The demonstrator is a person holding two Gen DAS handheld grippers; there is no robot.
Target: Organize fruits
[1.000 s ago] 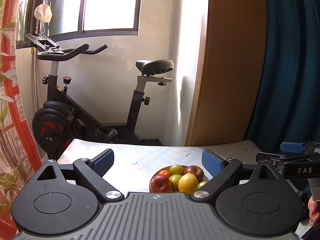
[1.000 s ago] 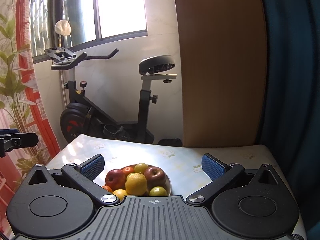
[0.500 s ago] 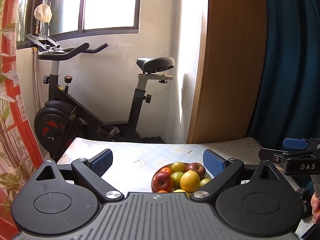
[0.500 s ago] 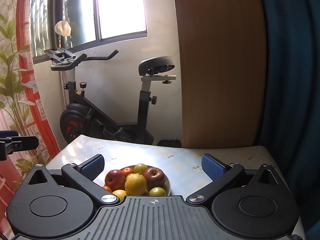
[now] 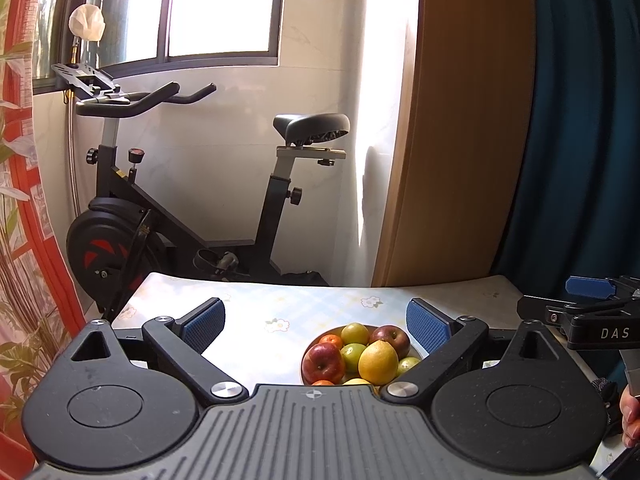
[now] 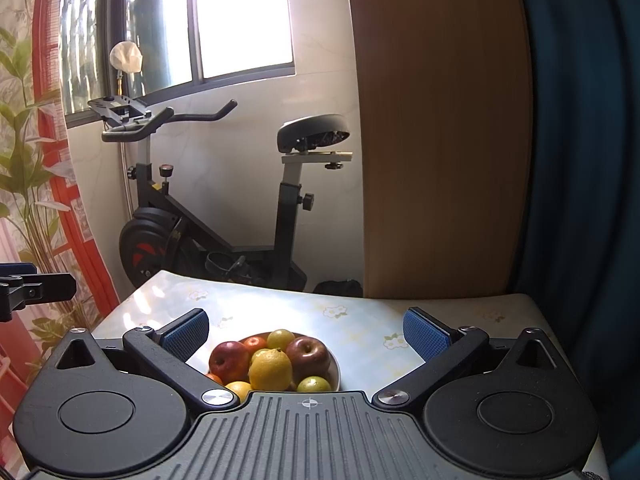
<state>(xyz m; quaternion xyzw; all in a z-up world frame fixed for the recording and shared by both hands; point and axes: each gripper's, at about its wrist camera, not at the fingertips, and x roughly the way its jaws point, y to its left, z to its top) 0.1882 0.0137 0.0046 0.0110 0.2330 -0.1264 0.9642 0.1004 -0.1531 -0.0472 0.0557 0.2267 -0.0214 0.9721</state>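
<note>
Left gripper (image 5: 316, 322) jaws spread wide, blue pads far apart, nothing between them; it hangs above the near part of the table (image 5: 304, 304), apart from everything on it. Right gripper (image 6: 306, 330) same: wide apart, empty, no contact with anything. Fruit is piled in a shallow bowl (image 6: 335, 368) on the floral-print tablecloth, near-centre of the table. In the left wrist view the bowl sits right of centre, partly behind the right finger pad (image 5: 426, 326); in the right wrist view it sits left of centre, close to the left pad (image 6: 186, 334). Pile contents, right wrist view: yellow lemon (image 6: 271, 370) at the front centre, red apple (image 6: 229, 361) on its left, darker red apple (image 6: 308, 354) on its right, yellow-green fruit (image 6: 281, 338) at the back, small orange (image 6: 254, 343) beside that, green fruit (image 6: 314, 384) front right, another orange (image 6: 239, 389) front left, partly cut off by the gripper body. All fruit is in the bowl, none on the cloth. The right gripper's arm also shows at the right edge of the left wrist view, with fingertips of a hand (image 5: 631, 416) below it. Background: exercise bike (image 5: 168, 208) under the window, wooden panel (image 6: 436, 140), dark blue curtain (image 6: 580, 160).
</note>
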